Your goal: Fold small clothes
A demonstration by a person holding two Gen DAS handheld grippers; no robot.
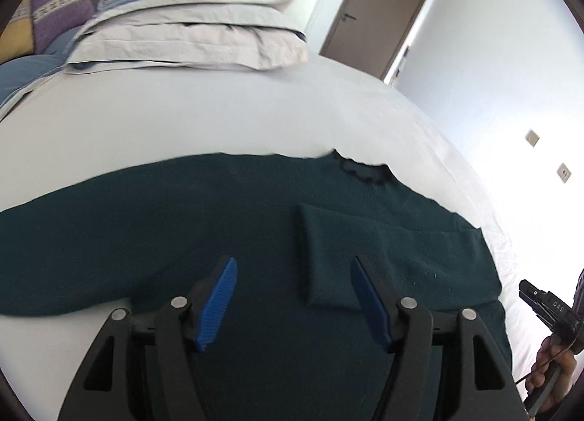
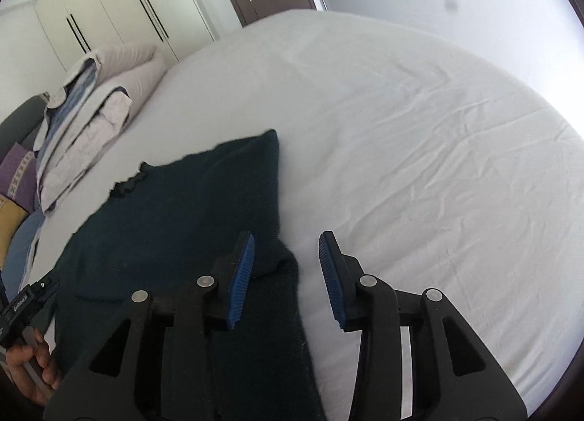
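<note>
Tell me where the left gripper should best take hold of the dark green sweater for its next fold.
Probably the unfolded sleeve of the dark green sweater, near its free end, coming from above. It lies flat and outstretched on the bed, while the other sleeve is already folded in. The left gripper is open and empty.

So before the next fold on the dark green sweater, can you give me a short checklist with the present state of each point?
1. Left gripper empty, pads apart: ok.
2. Right gripper empty, pads apart: ok.
3. Dark green sweater lies flat on the white bed sheet: ok.
4. One sleeve already folded in over the body: ok.
5. Other sleeve folded in: not ok, it lies stretched out to the side.
6. Folded duvet clear of the sweater: ok, bare sheet lies between them.
</note>
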